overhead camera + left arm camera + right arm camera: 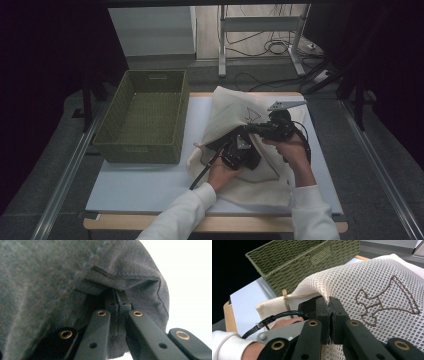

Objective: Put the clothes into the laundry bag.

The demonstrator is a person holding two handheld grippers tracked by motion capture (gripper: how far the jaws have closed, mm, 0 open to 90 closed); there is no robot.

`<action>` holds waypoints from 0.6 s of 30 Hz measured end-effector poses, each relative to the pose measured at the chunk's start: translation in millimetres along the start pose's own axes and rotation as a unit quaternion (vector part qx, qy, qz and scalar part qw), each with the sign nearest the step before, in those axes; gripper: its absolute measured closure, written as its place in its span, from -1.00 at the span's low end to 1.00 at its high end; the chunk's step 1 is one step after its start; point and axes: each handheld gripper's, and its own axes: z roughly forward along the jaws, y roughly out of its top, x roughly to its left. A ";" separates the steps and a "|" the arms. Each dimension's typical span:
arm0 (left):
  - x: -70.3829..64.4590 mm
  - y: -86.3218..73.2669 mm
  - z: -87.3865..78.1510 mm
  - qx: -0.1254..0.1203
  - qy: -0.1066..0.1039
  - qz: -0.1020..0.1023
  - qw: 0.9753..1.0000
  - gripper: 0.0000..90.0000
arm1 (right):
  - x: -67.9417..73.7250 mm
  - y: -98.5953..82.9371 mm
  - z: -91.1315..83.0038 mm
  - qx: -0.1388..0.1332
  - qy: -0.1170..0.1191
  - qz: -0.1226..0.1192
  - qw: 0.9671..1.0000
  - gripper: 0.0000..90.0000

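No brand or readable writing shows; the cream mesh laundry bag (235, 120) carries just a brown stitched outline figure (387, 300) (no letters can be made out in it). The bag lies right of centre in the high view on the pale grey worktop (145, 185), its near edge close to the worktop's front rim. A woven olive-green rectangular basket (145, 117) sits at centre left, just beside the bag, and looks empty.

The right gripper (329, 307) has its jaws pressed together on the rim of the mesh bag, lifting it. The left gripper (117, 307) reaches under that lifted rim, its jaws closed on a fold of dark grey fabric (62, 272) with a stitched seam. This fabric is mostly hidden inside the bag in the high view, and what garment it is cannot be told.

A black cable (274, 317) crosses the lower left of the right gripper view beside a white sleeve (224, 345).

Bare worktop lies open at the lower left of the high view, in front of the basket.
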 end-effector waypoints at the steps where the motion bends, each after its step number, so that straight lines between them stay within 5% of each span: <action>1: -0.2 -0.8 -1.9 0.002 -0.001 0.000 1.000 1.00 | -0.3 -0.1 0.2 0.000 0.000 0.000 1.000 0.93; 11: -5.1 -19.7 -43.7 -0.023 -0.029 -0.003 0.999 1.00 | 1.5 -1.3 3.1 0.008 0.003 -0.003 1.000 0.93; 18: 9.0 -42.7 -88.8 -0.043 -0.025 -0.012 0.999 1.00 | 6.7 -4.6 6.5 0.017 0.012 -0.007 1.000 0.93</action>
